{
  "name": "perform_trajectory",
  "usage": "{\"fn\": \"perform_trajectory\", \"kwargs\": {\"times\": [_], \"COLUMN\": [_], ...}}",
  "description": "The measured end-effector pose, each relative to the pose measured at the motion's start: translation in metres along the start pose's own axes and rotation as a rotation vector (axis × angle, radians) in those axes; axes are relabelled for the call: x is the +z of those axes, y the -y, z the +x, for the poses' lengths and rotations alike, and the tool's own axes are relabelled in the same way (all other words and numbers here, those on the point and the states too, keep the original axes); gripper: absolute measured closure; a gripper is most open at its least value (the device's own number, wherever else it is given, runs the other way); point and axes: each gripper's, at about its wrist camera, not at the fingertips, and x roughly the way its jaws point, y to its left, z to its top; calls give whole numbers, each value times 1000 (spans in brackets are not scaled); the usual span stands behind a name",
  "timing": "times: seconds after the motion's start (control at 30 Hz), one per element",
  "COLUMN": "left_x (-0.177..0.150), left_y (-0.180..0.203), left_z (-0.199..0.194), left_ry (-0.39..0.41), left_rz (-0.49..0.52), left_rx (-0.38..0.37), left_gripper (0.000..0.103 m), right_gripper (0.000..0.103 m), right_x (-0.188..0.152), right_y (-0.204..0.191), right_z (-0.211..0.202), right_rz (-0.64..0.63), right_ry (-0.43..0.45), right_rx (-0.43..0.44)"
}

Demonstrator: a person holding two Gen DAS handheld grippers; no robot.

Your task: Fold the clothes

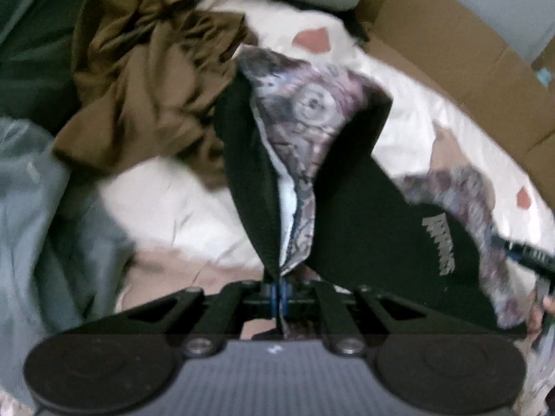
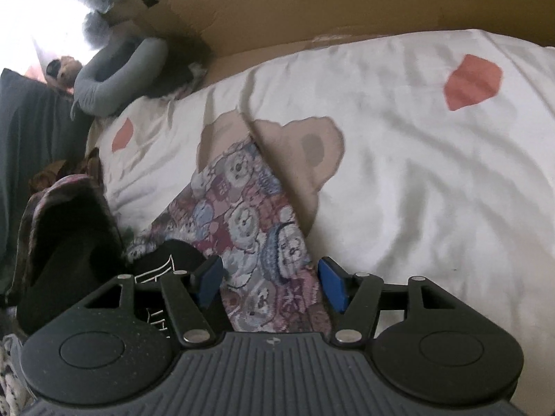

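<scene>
The left claw (image 1: 277, 294) is closed on the printed garment (image 1: 312, 121), lifted above the bed (image 1: 173, 201). The right claw (image 2: 270, 284) is wide open around the garment's other end. A cardboard box (image 2: 277, 7) stands behind; its content is hidden.

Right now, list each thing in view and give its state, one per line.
Left tool: shut on the bear-print garment.
Right tool: open, over the same garment, gripping nothing.
Bear-print garment: black lining showing, one end lifted, the rest lying on the sheet.
Brown garment: crumpled, unfolded.
Bed sheet: wrinkled.
Cardboard box: flap open.
</scene>
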Motion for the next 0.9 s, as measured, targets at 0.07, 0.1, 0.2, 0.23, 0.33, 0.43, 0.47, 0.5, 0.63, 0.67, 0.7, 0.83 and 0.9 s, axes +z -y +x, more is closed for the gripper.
{"fn": "perform_trajectory", "kwargs": {"times": [0.07, 0.1, 0.2, 0.23, 0.33, 0.43, 0.47, 0.5, 0.63, 0.67, 0.7, 0.83, 0.9], "left_x": [-15, -22, -38, -43, -57, -71, -75, -78, -91, -94, -98, -111, -118], "left_y": [-5, -7, -16, -18, -23, -29, -30, -31, -32, -32, -32, -31, -31], "left_z": [2, 3, 6, 7, 8, 6, 6, 5, 3, 2, 1, -2, -4], "left_ry": [-22, -32, -55, -62, -72, -79, -81, -83, -90, -92, -95, -105, -110], "left_rz": [-8, -11, -40, -49, -69, -87, -91, -94, -105, -106, -108, -114, -117], "left_rx": [9, 14, 19, 21, 18, 16, 16, 15, 1, -2, -5, -17, -23], "left_gripper": [100, 100, 100, 100, 100, 100, 100, 100, 100, 100, 100, 100, 100], "right_gripper": [36, 36, 36, 36, 41, 85, 98, 102, 103, 103, 103, 103, 103], "right_x": [-1, -2, -5, -7, -12, -16, -16, -15, -13, -13, -14, -22, -27], "right_y": [-4, -7, -17, -21, -29, -33, -33, -33, -24, -22, -20, -15, -13], "right_z": [5, 7, 14, 16, 21, 22, 20, 18, -4, -9, -15, -40, -53], "right_rz": [-17, -30, -78, -97, -150, -199, -216, -225, -193, -186, -177, -149, -136], "right_ry": [-14, -22, -46, -53, -63, -61, -62, -62, -35, -28, -21, -1, 9], "right_rx": [5, 10, 18, 15, -21, -71, -99, -119, -121, -128, -138, -175, -190]}}
